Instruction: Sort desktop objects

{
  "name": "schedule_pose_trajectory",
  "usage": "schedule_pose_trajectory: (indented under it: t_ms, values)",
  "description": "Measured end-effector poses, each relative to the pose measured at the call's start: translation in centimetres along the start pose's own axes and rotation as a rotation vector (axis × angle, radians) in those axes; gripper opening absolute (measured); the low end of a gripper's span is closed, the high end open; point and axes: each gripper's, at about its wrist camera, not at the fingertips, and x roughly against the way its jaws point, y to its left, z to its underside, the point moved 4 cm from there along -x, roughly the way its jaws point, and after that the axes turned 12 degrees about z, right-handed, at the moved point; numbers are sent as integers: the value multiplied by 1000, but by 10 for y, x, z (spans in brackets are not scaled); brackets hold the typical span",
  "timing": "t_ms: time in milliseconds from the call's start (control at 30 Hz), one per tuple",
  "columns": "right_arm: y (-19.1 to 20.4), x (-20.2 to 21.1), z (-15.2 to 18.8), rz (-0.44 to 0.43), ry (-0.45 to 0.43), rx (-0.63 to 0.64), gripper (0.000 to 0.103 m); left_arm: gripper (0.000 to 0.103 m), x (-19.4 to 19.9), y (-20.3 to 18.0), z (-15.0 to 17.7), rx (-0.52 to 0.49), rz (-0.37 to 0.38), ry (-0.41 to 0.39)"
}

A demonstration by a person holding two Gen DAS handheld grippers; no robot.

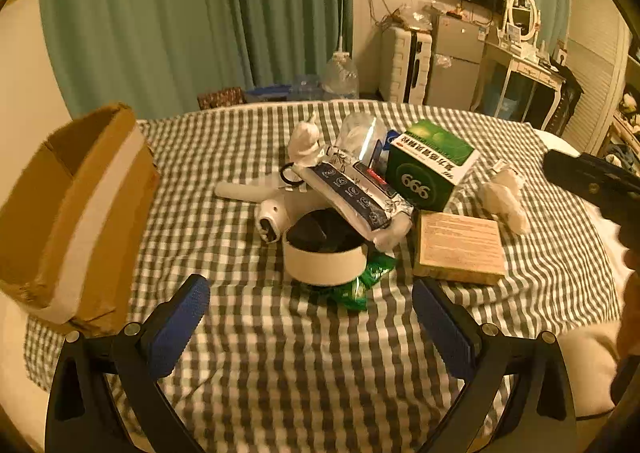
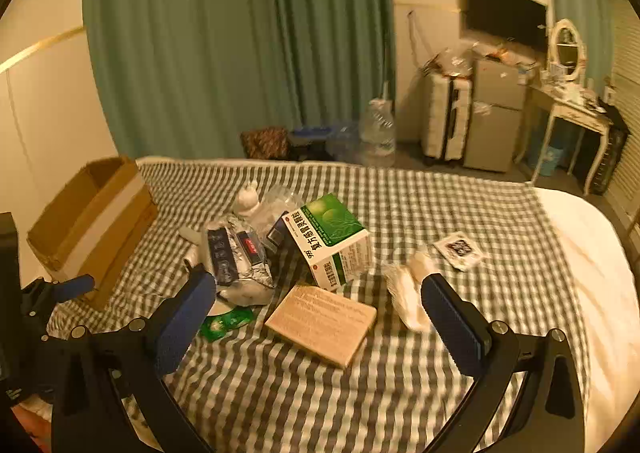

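A heap of objects lies on the checked cloth (image 1: 280,353): a green medicine box (image 1: 430,163), a flat tan box (image 1: 460,247), a white round tub (image 1: 325,259) with dark contents, a white hair dryer (image 1: 276,209), a long foil packet (image 1: 352,193) and a green sachet (image 1: 362,281). My left gripper (image 1: 310,329) is open just short of the tub, nothing between its blue pads. My right gripper (image 2: 316,319) is open above the tan box (image 2: 324,323), with the green box (image 2: 332,237) beyond it. White wrapped bundles (image 2: 404,293) lie near its right finger.
An open cardboard box (image 1: 76,213) stands at the cloth's left edge. A small printed packet (image 2: 460,249) lies at the right. Beyond the bed are green curtains, a water jug (image 2: 378,133), a suitcase, a small fridge and a dressing table.
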Motion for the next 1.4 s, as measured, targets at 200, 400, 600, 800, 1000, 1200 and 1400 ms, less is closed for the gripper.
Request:
schedule_pose_trajectory:
  t_ms: [200,400,600,800,1000,1200,1400]
  values:
    - [10,-85,-7,-38,123,94,103,103,-36,1,-20,8,-9,26]
    - [23,-151,0,-29,183,174,103,103,-70,18,-35,129,79,61]
    - [12,-162,4,17,148,150,69,103,-92,21,-40,159,105,94]
    - [13,-170,8,-42,189,117,54,103,-103,13,-48,190,138,116]
    - [20,-146,-1,25,31,257,83,103,-111,6,-53,233,163,157]
    - [30,-159,-16,-100,2,510,94,103,-128,2,-63,201,132,199]
    - [20,-190,-31,-114,24,563,96,103,-138,4,-65,226,117,208]
